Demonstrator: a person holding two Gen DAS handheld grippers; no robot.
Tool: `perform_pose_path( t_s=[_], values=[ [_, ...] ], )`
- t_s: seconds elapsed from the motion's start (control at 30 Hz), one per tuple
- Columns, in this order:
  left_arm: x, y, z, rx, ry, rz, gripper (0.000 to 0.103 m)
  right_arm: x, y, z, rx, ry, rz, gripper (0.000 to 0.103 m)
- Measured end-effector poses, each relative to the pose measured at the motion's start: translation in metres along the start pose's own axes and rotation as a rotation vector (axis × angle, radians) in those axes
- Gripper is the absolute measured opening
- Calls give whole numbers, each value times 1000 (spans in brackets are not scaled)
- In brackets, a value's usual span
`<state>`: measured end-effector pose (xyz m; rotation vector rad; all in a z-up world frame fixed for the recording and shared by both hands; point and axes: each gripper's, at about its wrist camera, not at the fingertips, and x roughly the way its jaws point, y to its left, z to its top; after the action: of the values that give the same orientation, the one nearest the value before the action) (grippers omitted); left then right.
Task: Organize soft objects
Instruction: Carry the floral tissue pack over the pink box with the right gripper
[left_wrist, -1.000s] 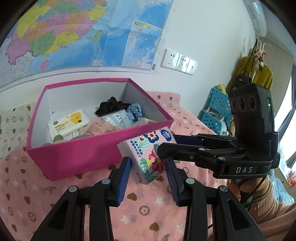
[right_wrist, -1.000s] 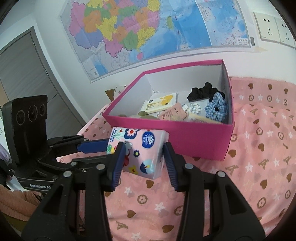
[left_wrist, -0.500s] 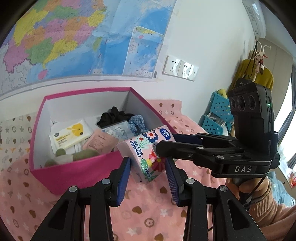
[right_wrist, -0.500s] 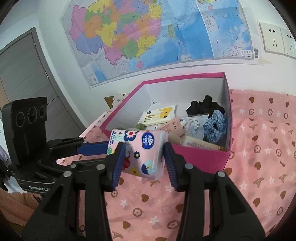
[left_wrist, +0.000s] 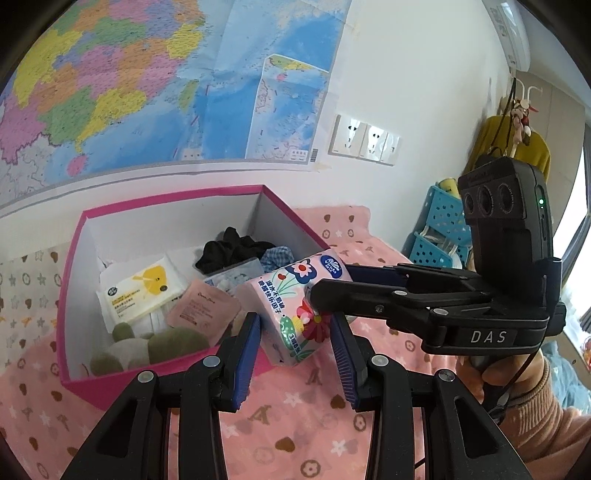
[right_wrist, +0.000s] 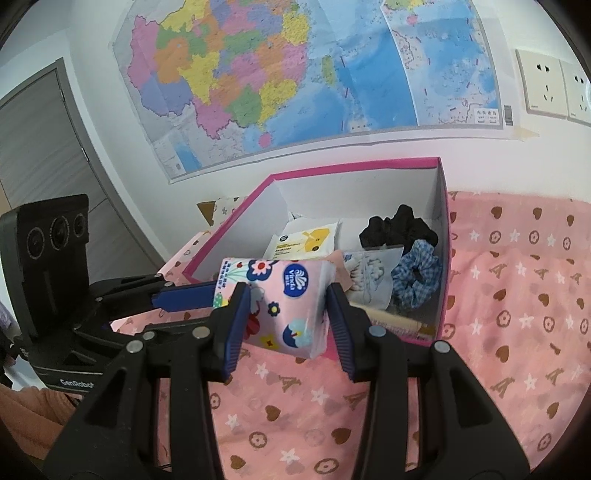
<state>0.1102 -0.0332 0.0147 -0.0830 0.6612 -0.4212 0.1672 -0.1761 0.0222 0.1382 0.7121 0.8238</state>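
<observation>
A pink floral tissue pack (left_wrist: 295, 295) (right_wrist: 288, 295) hangs in the air over the front wall of the pink box (left_wrist: 177, 195) (right_wrist: 351, 166). My left gripper (left_wrist: 295, 343) (right_wrist: 212, 306) is shut on one end of it. From the other side my right gripper (right_wrist: 286, 325) (left_wrist: 325, 284) is shut on its body. Inside the box lie a yellow-and-white wipes pack (left_wrist: 140, 291), a black scrunchie (left_wrist: 232, 247), a blue checked scrunchie (right_wrist: 417, 273), a pink sachet (left_wrist: 203, 306) and a green plush toy (left_wrist: 166, 343).
The box rests on a pink patterned bedspread (right_wrist: 517, 295) against a wall with a large map (right_wrist: 295, 74). Blue plastic baskets (left_wrist: 439, 229) stand beyond the bed's right end. A grey door (right_wrist: 37, 147) is at the left. A hand (left_wrist: 509, 373) holds the right gripper.
Both grippers have carried the tissue pack up and toward the box; it now overlaps the box's front wall, and more of the box's inside shows.
</observation>
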Motion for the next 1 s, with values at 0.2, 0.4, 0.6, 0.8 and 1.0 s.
perform_pose_path(
  t_s=[0.2, 0.4, 0.6, 0.8, 1.0],
  values=[
    [6, 5, 10, -2, 0, 10, 38, 6, -3, 11, -10, 0, -11, 46],
    [16, 13, 18, -15, 9, 19, 38, 16, -10, 20, -7, 8, -24, 46],
    [23, 19, 22, -26, 16, 18, 38, 23, -18, 24, 2, 14, -27, 46],
    [30, 21, 23, -30, 23, 16, 38, 28, -25, 25, 18, 19, -31, 46],
    [38, 23, 25, -31, 36, 20, 38, 33, -32, 26, 33, 27, -34, 46]
  ],
)
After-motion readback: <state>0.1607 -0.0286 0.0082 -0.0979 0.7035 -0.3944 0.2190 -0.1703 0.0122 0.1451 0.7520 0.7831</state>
